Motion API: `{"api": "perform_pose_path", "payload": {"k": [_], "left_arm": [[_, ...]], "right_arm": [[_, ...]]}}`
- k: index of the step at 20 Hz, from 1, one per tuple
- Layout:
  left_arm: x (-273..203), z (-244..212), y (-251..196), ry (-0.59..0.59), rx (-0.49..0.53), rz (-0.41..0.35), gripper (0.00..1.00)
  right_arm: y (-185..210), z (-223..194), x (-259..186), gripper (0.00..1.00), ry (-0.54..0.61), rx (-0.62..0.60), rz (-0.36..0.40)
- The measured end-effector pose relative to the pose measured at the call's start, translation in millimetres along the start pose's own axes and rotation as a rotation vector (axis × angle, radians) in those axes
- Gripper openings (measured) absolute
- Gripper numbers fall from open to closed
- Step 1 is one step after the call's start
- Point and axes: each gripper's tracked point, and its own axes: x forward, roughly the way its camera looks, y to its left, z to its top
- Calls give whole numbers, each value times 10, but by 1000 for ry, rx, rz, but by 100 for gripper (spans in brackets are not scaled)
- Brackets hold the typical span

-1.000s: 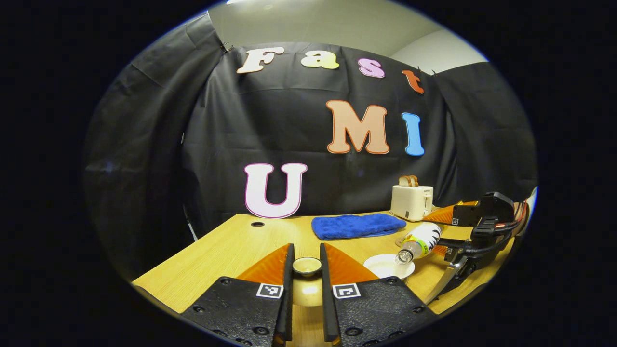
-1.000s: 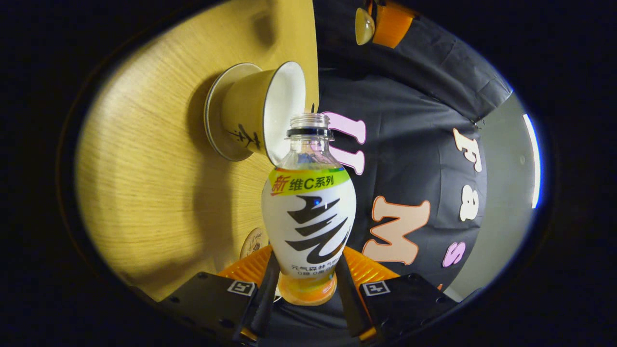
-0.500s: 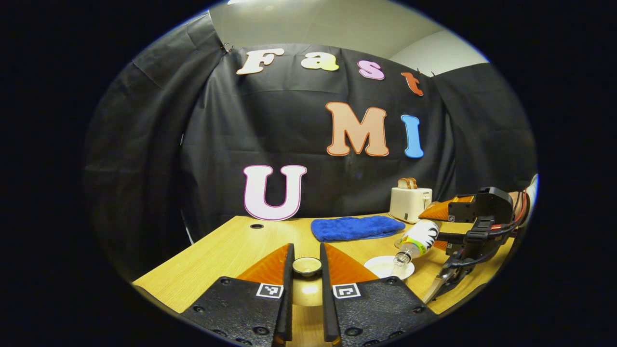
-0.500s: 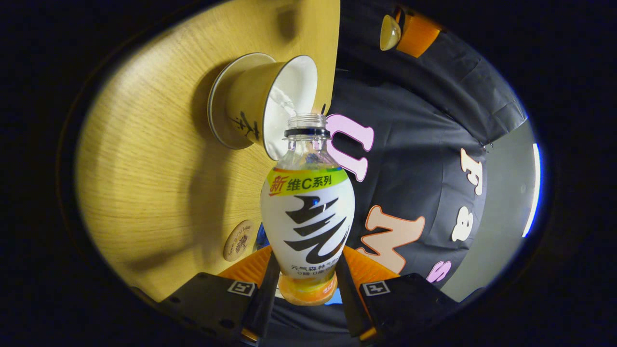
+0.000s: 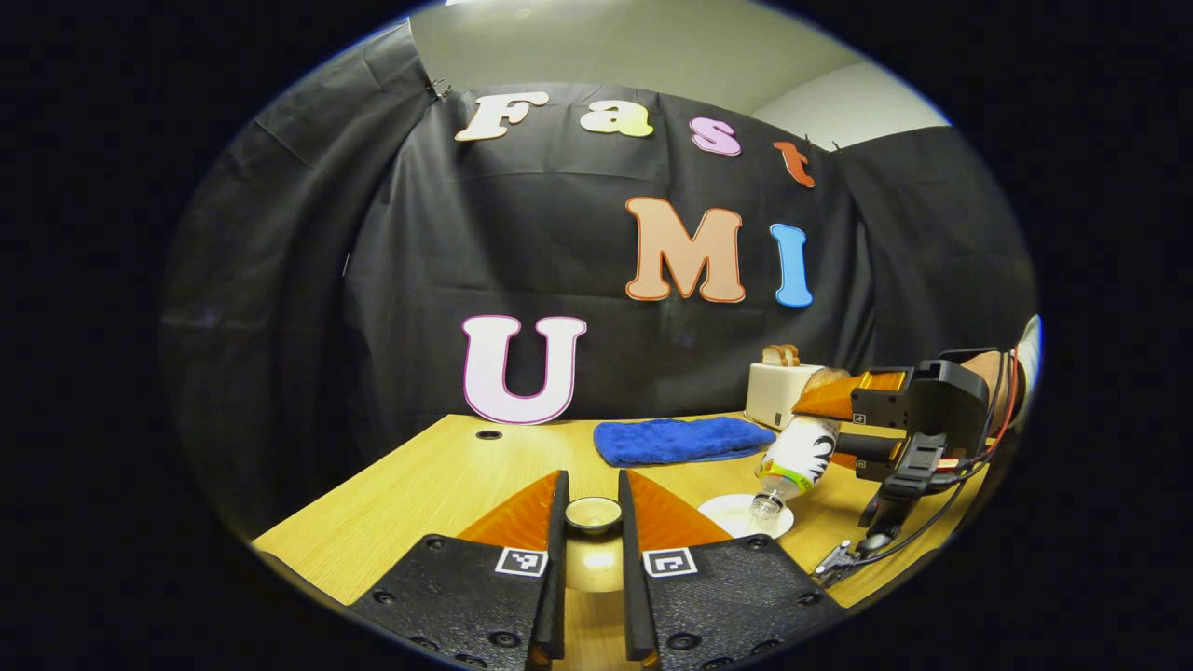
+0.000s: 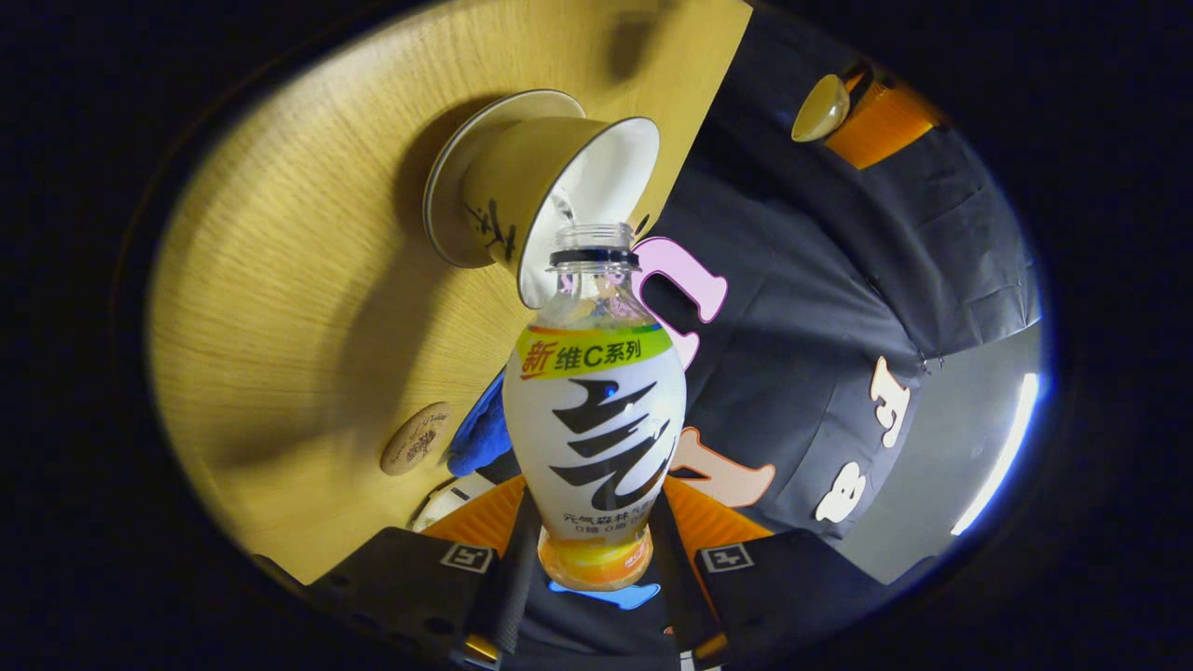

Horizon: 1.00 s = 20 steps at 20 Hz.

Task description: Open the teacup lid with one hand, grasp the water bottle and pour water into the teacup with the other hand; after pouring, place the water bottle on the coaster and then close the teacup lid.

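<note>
Left gripper view: the left gripper (image 5: 592, 522) has its two fingers drawn close together, clamped on the knob of one teacup lid (image 5: 594, 514), held above the wooden table (image 5: 438, 475). Farther right, the right gripper (image 5: 839, 438) holds one water bottle (image 5: 794, 457) tilted neck-down over one teacup (image 5: 746, 514); the bottle mouth is just above the cup's white rim. One blue towel (image 5: 680, 440) lies behind the cup, and one toaster (image 5: 774, 391) with bread in its slots stands near the black cloth wall. One round hole (image 5: 488, 434) shows in the tabletop at far left.

Right gripper view: the right gripper (image 6: 594, 559) grips the water bottle (image 6: 595, 410) near its base, both fingers pressed on its sides. The uncapped mouth points into the teacup (image 6: 550, 196), which sits on its saucer (image 6: 447, 200); a thin stream of water enters the cup. One round coaster (image 6: 416, 450) lies on the table (image 6: 280, 308), bare, well apart from the cup. The blue towel (image 6: 480, 433) shows beside the bottle. The lid (image 6: 820, 107) shows in the other gripper at upper right.
</note>
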Motion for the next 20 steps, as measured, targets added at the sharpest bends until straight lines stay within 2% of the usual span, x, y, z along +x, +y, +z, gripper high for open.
{"api": "perform_pose_path", "payload": {"k": [1,4,7,11,20], "left_arm": [[1,11,-2,-2,-1,-1,23],[13,1,-4,2,7,-3,22],[23,11,-14,8,10,-5,22],[32,23,-42,10,12,-6,23],[95,58,-237,40,27,-36,23]], "right_arm": [[3,-12,12,65,0,9,6],[159,-51,20,65,7,148,66],[254,-51,-1,66,17,222,98],[409,-68,-13,65,23,388,154],[556,78,-193,65,21,980,232]]}}
